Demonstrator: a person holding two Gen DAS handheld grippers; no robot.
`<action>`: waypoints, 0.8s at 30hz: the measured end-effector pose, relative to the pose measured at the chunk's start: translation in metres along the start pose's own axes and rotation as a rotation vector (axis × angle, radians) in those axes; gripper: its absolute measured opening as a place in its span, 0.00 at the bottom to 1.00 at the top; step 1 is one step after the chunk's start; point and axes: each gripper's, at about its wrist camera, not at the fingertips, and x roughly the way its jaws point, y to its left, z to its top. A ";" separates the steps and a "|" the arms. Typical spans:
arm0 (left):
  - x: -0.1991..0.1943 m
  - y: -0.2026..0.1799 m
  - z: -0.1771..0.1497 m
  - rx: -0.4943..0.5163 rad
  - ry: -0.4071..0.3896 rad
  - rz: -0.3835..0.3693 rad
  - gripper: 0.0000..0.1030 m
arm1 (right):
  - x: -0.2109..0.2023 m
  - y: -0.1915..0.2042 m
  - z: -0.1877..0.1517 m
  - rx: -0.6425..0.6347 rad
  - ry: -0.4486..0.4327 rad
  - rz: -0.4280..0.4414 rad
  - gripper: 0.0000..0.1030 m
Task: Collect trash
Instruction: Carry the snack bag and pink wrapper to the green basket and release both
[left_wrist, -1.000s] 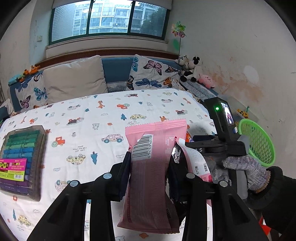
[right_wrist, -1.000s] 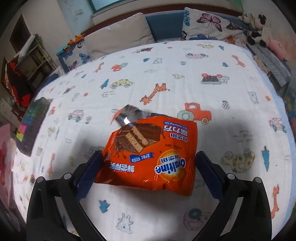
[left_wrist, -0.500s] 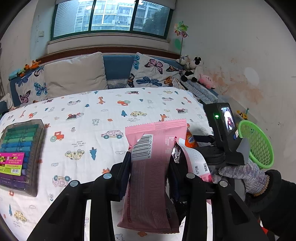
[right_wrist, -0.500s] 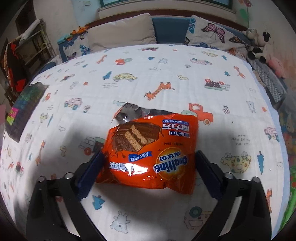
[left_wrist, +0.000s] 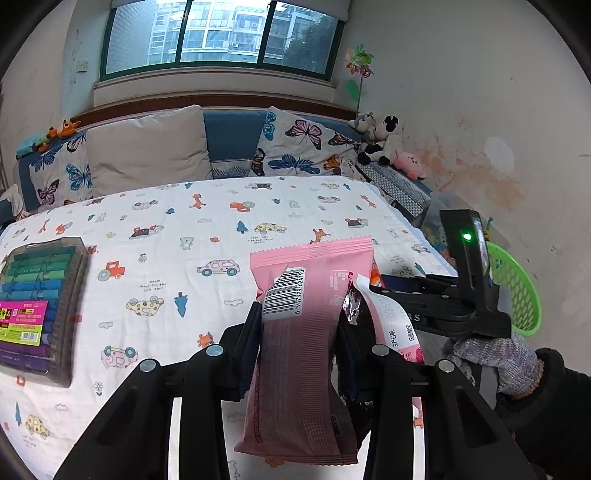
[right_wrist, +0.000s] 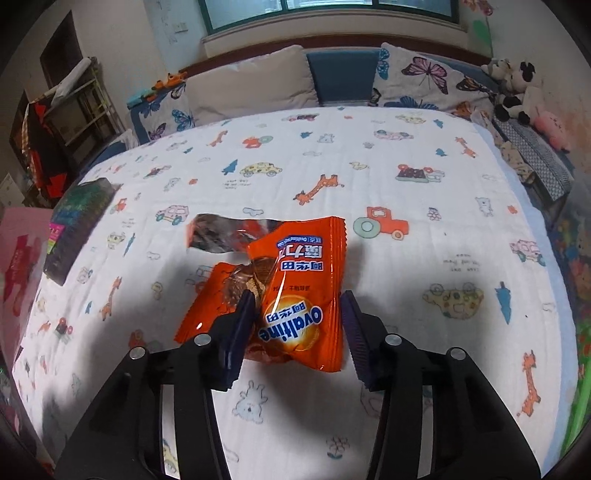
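Since a second ago the right claw (right_wrist: 297, 314) has narrowed around the orange Ovaltine wrapper (right_wrist: 291, 291), crumpling it; its jaws are closing, pads pressing the packet above the bed sheet (right_wrist: 424, 184). The left claw (left_wrist: 299, 332) stays clenched on the pink snack wrapper (left_wrist: 303, 350), held above the bed beside the green basket (left_wrist: 517, 291).

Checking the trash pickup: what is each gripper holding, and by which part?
Left gripper: pink wrapper, clamped across its middle. Right gripper: jaws closing on the orange Ovaltine wrapper, crumpling its lower half.
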 end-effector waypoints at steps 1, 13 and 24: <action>-0.001 0.000 0.000 0.000 -0.001 -0.002 0.36 | -0.004 -0.001 -0.001 0.006 -0.007 0.002 0.44; -0.001 -0.045 0.008 0.058 -0.009 -0.064 0.36 | -0.089 -0.051 -0.027 0.082 -0.133 -0.061 0.42; 0.025 -0.141 0.021 0.158 0.014 -0.187 0.36 | -0.175 -0.162 -0.070 0.201 -0.197 -0.294 0.42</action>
